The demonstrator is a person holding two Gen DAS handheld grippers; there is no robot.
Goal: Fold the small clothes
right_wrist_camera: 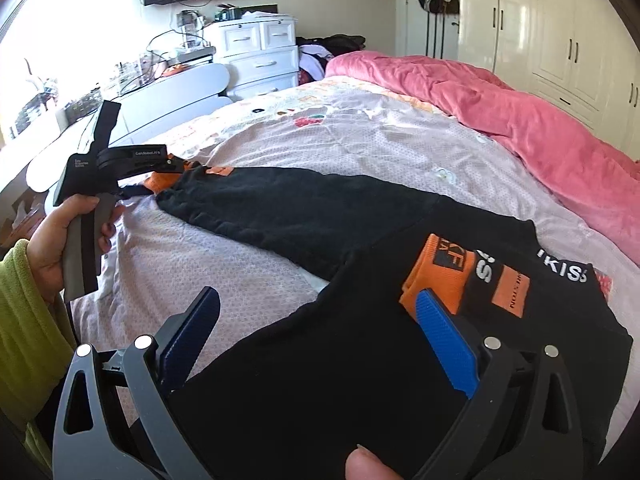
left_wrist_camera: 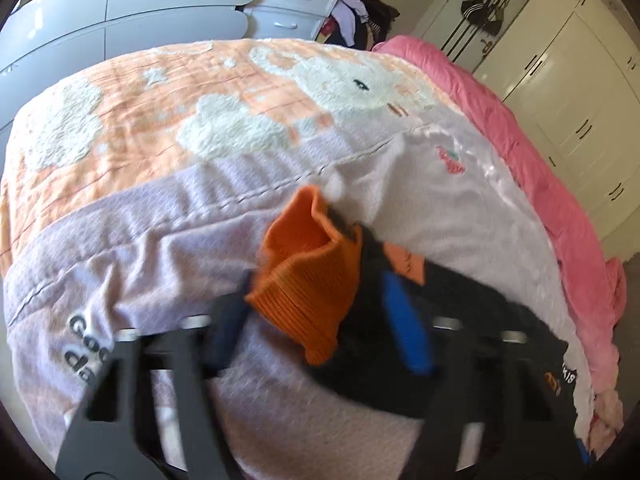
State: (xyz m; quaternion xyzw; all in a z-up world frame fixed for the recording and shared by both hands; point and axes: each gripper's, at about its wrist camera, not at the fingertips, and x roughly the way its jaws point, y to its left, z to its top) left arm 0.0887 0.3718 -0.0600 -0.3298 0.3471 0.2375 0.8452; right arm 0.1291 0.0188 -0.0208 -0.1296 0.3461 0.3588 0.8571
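Observation:
A black sweatshirt [right_wrist_camera: 304, 208] with orange cuffs lies on the bed, one sleeve stretched out to the left. My left gripper [left_wrist_camera: 314, 280] is shut on that sleeve's orange cuff [left_wrist_camera: 308, 276] and holds it just above the bedspread; the right wrist view shows this gripper [right_wrist_camera: 168, 170] at the sleeve's end. The other orange cuff [right_wrist_camera: 436, 276] lies folded over the sweatshirt's body, by the white lettering. My right gripper [right_wrist_camera: 316, 308] hangs open over the body, one blue finger [right_wrist_camera: 440, 328] at that cuff and the other past the garment's left edge.
The lilac and orange bedspread [right_wrist_camera: 280, 132] covers the bed, with a pink duvet [right_wrist_camera: 520, 120] bunched along its right side. White drawers [right_wrist_camera: 260, 60] and a grey desk [right_wrist_camera: 180, 92] stand behind, wardrobes [right_wrist_camera: 560, 40] at right. A hand [right_wrist_camera: 52, 240] in a green sleeve holds the left gripper.

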